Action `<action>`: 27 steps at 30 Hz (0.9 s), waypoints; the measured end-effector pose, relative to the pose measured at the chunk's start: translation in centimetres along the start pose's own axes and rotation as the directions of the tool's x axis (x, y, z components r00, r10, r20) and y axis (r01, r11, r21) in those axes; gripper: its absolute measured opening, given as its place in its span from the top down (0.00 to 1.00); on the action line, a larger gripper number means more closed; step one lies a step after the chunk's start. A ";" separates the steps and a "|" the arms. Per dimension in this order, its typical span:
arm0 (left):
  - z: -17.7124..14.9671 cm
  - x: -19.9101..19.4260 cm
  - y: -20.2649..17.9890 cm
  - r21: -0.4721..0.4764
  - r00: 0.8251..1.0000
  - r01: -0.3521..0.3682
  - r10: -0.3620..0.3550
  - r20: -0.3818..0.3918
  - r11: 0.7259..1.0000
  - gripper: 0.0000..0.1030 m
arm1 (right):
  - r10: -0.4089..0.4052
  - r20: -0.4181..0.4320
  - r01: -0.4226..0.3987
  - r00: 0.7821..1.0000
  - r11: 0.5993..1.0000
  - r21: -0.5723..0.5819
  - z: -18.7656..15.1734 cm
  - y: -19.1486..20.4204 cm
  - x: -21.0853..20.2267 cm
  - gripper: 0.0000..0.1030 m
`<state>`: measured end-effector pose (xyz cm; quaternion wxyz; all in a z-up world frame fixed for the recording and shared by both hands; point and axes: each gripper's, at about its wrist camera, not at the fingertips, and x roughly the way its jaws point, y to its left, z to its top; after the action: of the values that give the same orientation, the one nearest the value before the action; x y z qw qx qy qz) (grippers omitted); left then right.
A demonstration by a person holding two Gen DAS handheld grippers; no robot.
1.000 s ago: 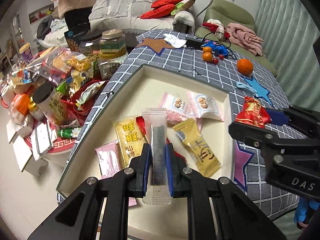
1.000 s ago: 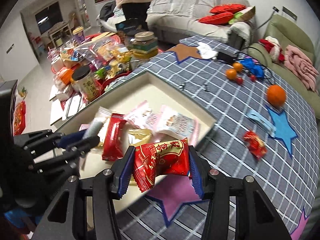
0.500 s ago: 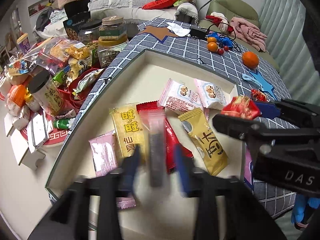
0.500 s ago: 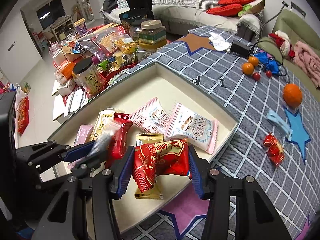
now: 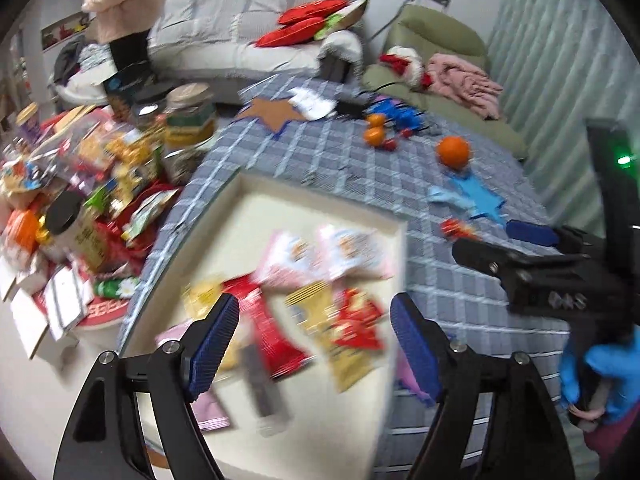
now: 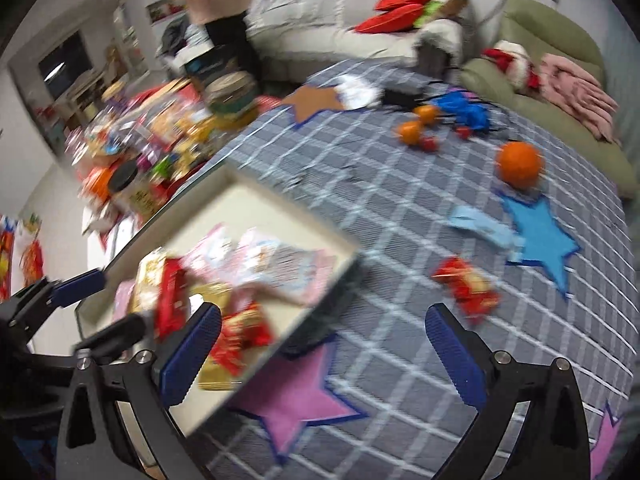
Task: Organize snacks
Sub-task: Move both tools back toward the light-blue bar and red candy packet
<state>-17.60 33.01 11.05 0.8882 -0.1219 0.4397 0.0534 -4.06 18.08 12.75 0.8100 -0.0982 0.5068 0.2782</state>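
A cream tray on the checked tablecloth holds several snack packets. My left gripper hangs over its near end with its jaws opening and nothing pressed between them. Below it in the tray lie a clear sachet with a dark stick and a red candy packet. My right gripper is over the tray's corner and the cloth, its jaws opening wide and empty. The red packet lies in the tray by its left finger. Another red candy rests on the cloth.
Oranges and paper stars lie on the cloth. Jars and a heap of snacks crowd the low table at the left. A person stands by the sofa. A blue-gloved hand holds the right gripper.
The left gripper let go of the clear sachet, which now lies in the tray, and rose. The right gripper released the red packet into the tray and swung right over the cloth.
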 end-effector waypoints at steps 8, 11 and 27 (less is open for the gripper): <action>4.1 -2.2 -6.3 0.040 0.991 0.117 -0.119 0.060 0.992 0.16 | -0.079 -0.027 0.083 0.997 0.950 0.300 0.3 -10.7 -0.2 0.00; 4.8 -0.6 -8.6 0.052 0.994 0.101 -0.103 0.047 0.994 0.14 | -0.105 -0.054 0.118 0.993 0.918 0.378 0.3 -13.4 0.9 0.00; -1.1 7.8 -10.2 0.133 0.988 0.047 -0.026 -0.154 0.990 0.14 | -0.333 -0.109 0.337 0.937 0.770 0.542 3.7 -19.8 9.7 0.00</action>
<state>-11.63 22.80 5.99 0.8592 -0.0728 0.5064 -0.0024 12.88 6.74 3.55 0.8381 0.0503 0.5423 -0.0293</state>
